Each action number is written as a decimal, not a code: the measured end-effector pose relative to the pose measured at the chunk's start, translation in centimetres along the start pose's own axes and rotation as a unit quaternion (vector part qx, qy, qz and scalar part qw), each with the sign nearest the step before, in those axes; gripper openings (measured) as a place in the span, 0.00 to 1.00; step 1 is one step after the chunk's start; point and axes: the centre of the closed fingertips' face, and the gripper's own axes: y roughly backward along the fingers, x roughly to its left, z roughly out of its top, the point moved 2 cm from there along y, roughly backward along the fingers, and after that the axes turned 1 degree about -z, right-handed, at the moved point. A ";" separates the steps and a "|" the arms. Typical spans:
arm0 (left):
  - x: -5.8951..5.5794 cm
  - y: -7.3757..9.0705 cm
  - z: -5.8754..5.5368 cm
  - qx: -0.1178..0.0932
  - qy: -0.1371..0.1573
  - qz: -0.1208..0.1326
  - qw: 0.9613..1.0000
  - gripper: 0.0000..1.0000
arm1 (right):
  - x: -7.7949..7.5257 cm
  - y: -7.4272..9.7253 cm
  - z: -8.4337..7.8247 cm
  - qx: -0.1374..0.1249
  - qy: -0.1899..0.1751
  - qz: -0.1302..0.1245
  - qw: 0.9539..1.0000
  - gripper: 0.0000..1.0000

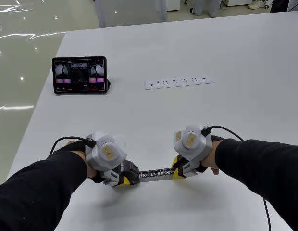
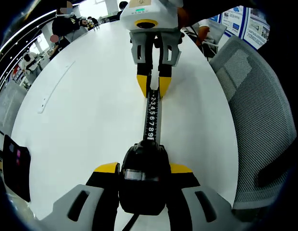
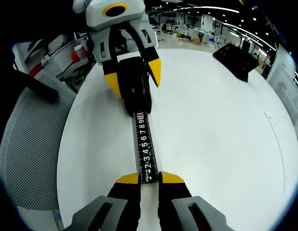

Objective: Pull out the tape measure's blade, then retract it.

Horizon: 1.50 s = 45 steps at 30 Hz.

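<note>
Left gripper (image 1: 121, 179): jaws clamped on the black tape measure case (image 1: 130, 172), which sits at the near edge of the white table (image 1: 187, 48). Right gripper (image 1: 179, 173): jaws pinched on the blade (image 1: 156, 173) tip. Count: two grippers, one case, one blade drawn a short way between them. Head view: one tablet (image 1: 80, 74), one power strip (image 1: 179, 82), well apart. Gripper views: blade numerals up to 9, one mesh chair (image 2: 254, 96) beside the table.
</note>
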 end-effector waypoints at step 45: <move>0.0 0.0 0.0 0.000 -0.001 -0.001 1.000 0.33 | -0.4 1.6 -2.3 0.002 -0.006 -0.001 1.000 0.09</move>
